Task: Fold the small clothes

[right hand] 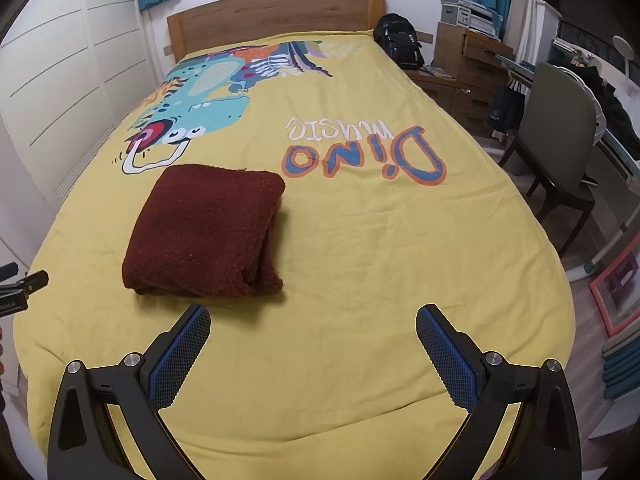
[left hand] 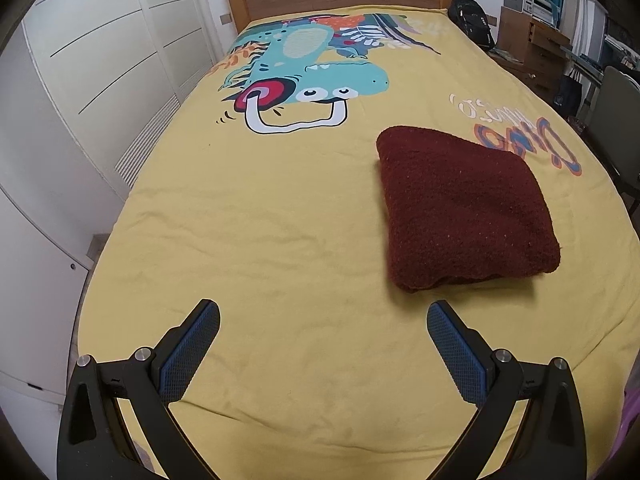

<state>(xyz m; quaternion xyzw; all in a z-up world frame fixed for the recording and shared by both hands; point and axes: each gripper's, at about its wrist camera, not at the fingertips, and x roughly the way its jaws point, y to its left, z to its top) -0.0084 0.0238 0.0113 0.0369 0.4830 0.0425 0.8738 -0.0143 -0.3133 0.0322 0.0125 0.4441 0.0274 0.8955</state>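
The left hand-held gripper (left hand: 323,316) and right hand-held gripper (right hand: 313,319) are hovering with fingers spread apart, empty; the folded maroon garment (left hand: 460,208) is lying ahead between them on the bed (left hand: 280,216).

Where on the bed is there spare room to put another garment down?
Bare sheet lies right of the folded red cloth below the Dino lettering, and left of it in the left view. Nowhere crowded.

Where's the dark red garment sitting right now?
The folded dark red garment lies on the yellow bedspread, left of centre in the right wrist view, just below the dinosaur print, untouched by either gripper.
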